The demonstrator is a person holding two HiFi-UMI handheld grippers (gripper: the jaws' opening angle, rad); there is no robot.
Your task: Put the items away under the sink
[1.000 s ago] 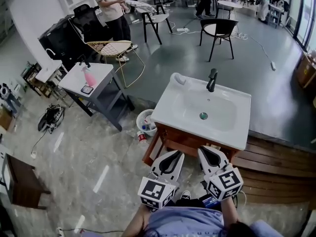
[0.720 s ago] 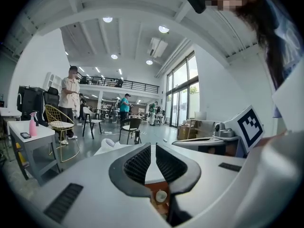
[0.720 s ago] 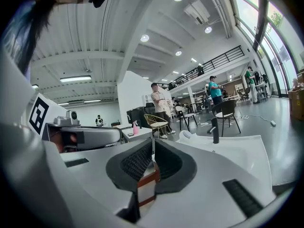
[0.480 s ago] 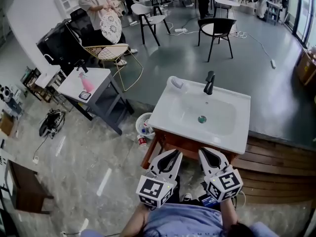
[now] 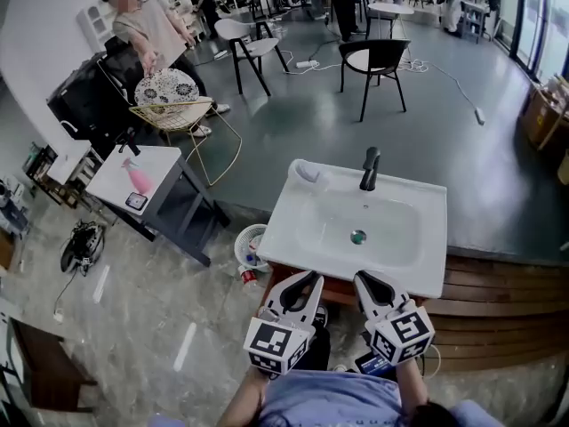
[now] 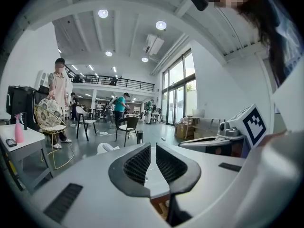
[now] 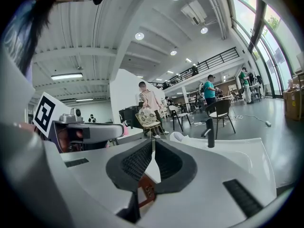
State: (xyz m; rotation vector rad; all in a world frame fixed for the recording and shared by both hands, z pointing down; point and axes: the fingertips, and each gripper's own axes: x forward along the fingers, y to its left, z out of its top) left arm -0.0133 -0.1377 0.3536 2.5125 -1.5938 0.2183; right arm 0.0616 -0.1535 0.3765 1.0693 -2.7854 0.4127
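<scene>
Two handheld grippers sit low in the head view, side by side, both pointing toward the front edge of a white sink (image 5: 293,229). The left gripper (image 5: 311,277) has its jaws pressed together with nothing between them. The right gripper (image 5: 362,277) is the same, with its jaws together and empty.

The sink is a rectangular basin with a round drain (image 5: 358,236) near its middle and a dark faucet (image 5: 369,169) standing upright at the back rim. A small white object (image 5: 305,171) lies on the back left corner of the rim; what it is cannot be told. The basin rests on a wooden cabinet (image 5: 336,289), whose front is mostly hidden behind the grippers.

On the floor just left of the cabinet stands a round white basket (image 5: 240,249). It holds a few small things, too small to identify. A red can (image 5: 246,276) stands on the floor just beside the basket.

Well apart to the left is a grey side table (image 5: 169,163). On its pale top a pink spray bottle (image 5: 138,178) stands upright, with a small dark square object (image 5: 136,202) lying close beside it.

Behind the table a wire chair (image 5: 218,118) holds a round patterned cushion (image 5: 166,87), and a person (image 5: 151,29) leans over it.
</scene>
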